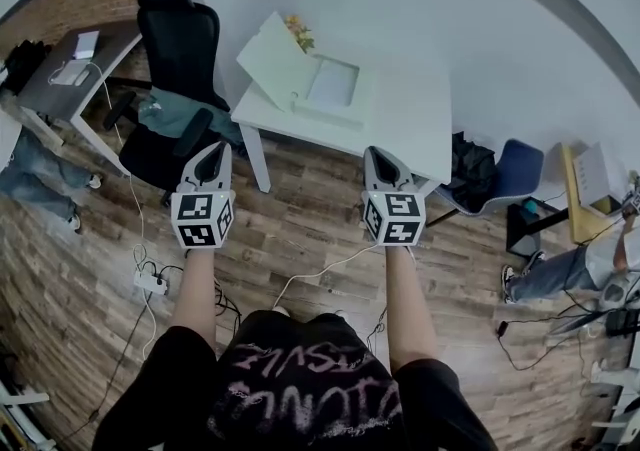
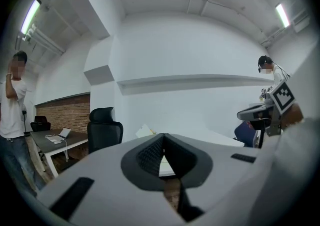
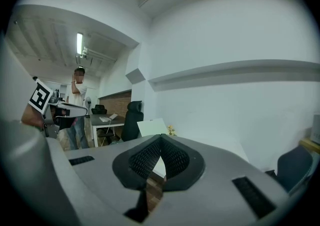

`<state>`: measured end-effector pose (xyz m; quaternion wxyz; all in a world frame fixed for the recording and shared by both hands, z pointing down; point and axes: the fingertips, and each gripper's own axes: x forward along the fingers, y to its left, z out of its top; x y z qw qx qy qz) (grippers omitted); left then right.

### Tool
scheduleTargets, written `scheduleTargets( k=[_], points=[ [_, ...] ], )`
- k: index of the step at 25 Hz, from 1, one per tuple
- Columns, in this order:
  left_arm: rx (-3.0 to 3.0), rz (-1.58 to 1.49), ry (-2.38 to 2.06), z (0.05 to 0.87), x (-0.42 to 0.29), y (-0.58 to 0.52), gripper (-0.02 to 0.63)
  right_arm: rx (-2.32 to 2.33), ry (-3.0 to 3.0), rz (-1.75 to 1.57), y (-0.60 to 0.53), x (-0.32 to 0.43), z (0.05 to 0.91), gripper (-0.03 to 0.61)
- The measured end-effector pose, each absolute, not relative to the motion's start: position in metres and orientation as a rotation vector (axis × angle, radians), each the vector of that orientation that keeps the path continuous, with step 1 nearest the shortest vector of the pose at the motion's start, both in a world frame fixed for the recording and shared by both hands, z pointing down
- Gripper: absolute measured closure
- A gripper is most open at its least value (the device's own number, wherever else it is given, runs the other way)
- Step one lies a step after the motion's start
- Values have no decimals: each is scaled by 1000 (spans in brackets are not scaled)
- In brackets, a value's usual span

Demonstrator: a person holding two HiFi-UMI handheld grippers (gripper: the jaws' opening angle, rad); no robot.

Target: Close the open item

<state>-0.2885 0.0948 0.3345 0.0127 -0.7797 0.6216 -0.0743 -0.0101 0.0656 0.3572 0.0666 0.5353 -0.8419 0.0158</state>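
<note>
— Tables in here?
— Two: one white rectangular table, one dark grey desk.
— Chairs?
— Two also: one black high-backed office chair, one blue padded chair.
— Boxes?
— One flat white box, open.

The only lettering in view is on the person's black shirt: two lines of pale, scratchy print, seen upside down in the head view. The letters are too rough and distorted to read any word with certainty.

The cube of the left gripper and the cube of the right gripper carry black and white square markers. These are only patterns, with no letters or numbers.

Nothing on the white table or on the walls can be read.
</note>
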Motion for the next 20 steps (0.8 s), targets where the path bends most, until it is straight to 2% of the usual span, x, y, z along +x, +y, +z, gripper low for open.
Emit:
scheduleTargets(
  k=[8, 20],
  points=[
    [-2452, -243, 1907, 340, -310, 87, 612, 1643, -2536, 55, 64, -30, 358, 568],
    [-2445, -296, 1931, 356, -312, 26, 612, 1625, -2564, 114, -5, -32, 376, 568]
  ],
)
